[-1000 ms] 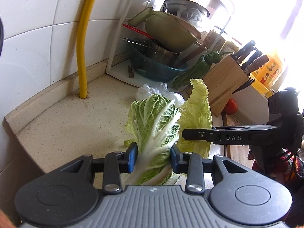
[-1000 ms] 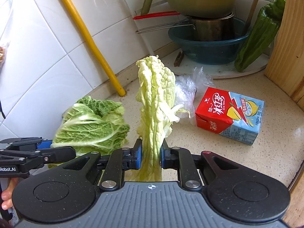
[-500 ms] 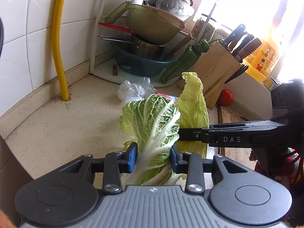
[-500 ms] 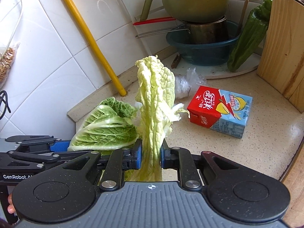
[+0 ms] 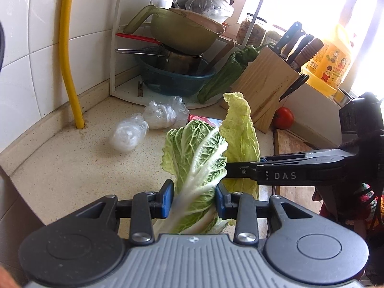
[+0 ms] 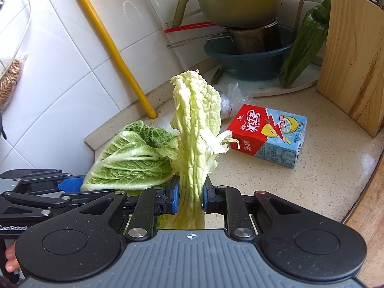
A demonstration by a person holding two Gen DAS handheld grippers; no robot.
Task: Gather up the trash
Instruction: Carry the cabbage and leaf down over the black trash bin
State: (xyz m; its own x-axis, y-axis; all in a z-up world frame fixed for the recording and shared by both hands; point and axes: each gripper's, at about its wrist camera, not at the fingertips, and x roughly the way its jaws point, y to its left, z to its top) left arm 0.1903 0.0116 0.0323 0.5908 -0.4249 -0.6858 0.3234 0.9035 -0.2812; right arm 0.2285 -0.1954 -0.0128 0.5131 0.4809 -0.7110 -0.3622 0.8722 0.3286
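Green cabbage leaf (image 5: 196,168) clamped in left gripper (image 5: 194,198); pale leaf (image 6: 195,139) clamped in right gripper (image 6: 190,198).
Both pulled further back from counter (image 5: 72,163) than before; leaves upright at frame centre, stems down, tips up.

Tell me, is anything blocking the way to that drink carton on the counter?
Nothing visible lies before the carton, but both hand-held grippers are full: the left clamps a green leaf, the right a pale leaf.
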